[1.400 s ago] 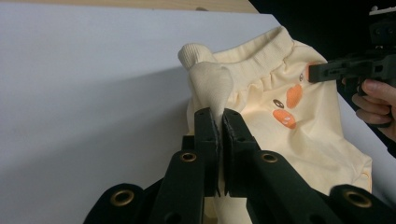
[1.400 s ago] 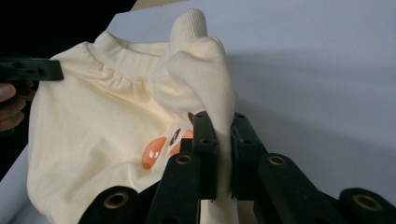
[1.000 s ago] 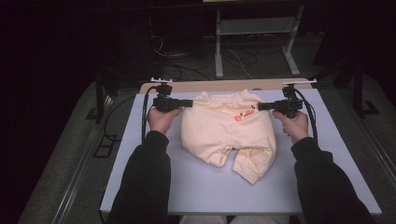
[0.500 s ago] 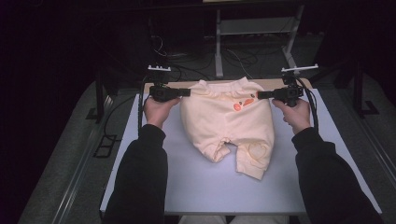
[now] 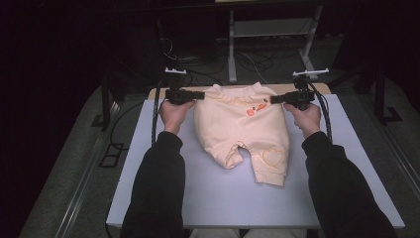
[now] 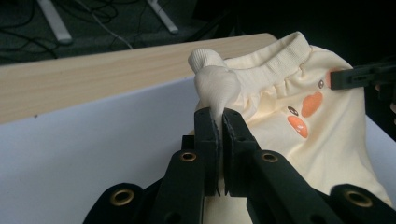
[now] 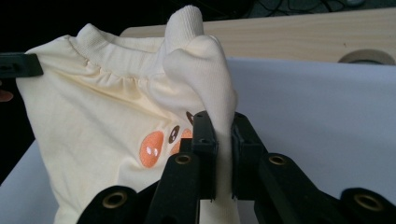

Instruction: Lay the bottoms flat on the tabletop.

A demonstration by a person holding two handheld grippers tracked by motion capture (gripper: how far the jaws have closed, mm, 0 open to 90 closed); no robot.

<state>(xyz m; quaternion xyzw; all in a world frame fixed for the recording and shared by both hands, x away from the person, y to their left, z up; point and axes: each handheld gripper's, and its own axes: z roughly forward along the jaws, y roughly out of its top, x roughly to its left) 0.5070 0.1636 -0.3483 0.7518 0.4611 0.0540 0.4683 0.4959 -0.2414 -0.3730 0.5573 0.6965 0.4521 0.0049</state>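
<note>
Pinching the cream baby trousers (image 5: 237, 124) by the waistband corners, left gripper (image 5: 198, 94) and right gripper (image 5: 277, 99) both clamped on cloth above the white table (image 5: 148, 163).

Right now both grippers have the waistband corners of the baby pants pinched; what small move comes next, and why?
Probably pull the two corners gently apart, then lower the pants flat. The left gripper and right gripper are each shut on a bunched waistband corner of the baby pants, and the legs lie rumpled, one tucked short, on the white table.
</note>
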